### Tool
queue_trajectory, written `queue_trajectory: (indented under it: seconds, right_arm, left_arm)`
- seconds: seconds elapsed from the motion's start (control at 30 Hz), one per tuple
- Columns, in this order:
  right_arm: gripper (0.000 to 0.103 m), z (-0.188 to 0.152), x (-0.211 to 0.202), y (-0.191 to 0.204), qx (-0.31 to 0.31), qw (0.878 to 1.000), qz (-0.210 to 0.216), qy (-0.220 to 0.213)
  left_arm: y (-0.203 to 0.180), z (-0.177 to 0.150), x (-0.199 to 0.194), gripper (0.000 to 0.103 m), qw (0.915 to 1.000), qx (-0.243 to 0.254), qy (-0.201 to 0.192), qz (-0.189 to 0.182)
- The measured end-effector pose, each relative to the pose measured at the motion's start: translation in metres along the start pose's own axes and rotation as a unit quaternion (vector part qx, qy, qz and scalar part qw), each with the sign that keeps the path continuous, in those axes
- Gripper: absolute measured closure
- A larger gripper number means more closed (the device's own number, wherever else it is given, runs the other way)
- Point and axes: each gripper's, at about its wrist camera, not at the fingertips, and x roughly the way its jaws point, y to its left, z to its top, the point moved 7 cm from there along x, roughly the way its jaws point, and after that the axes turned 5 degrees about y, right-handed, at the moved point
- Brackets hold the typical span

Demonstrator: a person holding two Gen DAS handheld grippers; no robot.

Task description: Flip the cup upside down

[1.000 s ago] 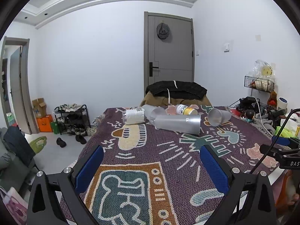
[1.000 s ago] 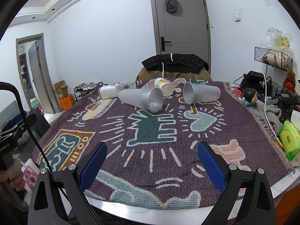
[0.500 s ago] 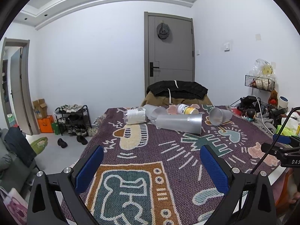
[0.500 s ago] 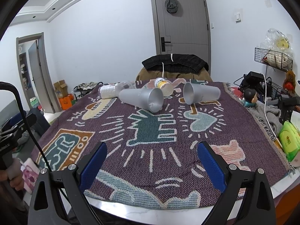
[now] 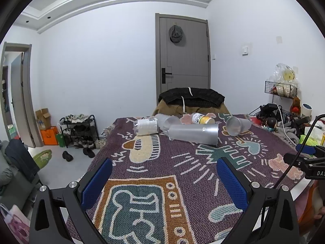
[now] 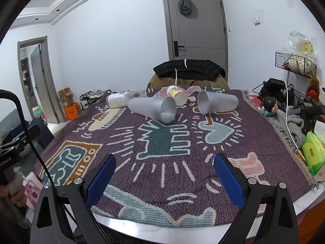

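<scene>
frosted grey plastic cup [image 6: 153, 109] is lying on its side at the far end of the tabletop [image 6: 162, 154], both claws, left claw [image 5: 162, 185] and right claw [image 6: 164, 178], spread wide and empty near the front edge, so nothing's started, next is reaching in to grab it.

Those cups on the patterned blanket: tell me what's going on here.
A person holds a tool in each hand, and neither has touched anything yet. The left tool and right tool are both open and empty, near the front edge of the blanket. The tall frosted cup and the shorter frosted cup lie on their sides at the far end, among bottles. No cup is flipped yet.
</scene>
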Motion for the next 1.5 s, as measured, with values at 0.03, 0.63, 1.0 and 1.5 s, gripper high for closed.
queue_trajectory:
  seconds: [0.03,0.63,1.0,1.5]
  right_arm:
    - [0.006,0.000,0.000,0.000,0.000,1.000,0.000,0.000]
    - [0.006,-0.002,-0.001,0.001,-0.001,1.000,-0.001,0.000]
    - [0.006,0.005,0.002,0.003,-0.003,1.000,0.007,0.007]
    - [0.006,0.067,0.031,0.038,-0.054,0.998,0.024,0.019]
  left_arm:
    - [-0.001,0.001,0.000,0.000,1.0000,0.000,0.000,0.001]
    - [-0.001,0.001,0.000,0.000,1.0000,0.003,-0.001,0.002]
    - [0.001,-0.004,0.003,0.000,1.0000,-0.005,0.001,0.001]
    - [0.053,-0.005,0.031,0.000,0.9974,-0.065,0.015,0.029]
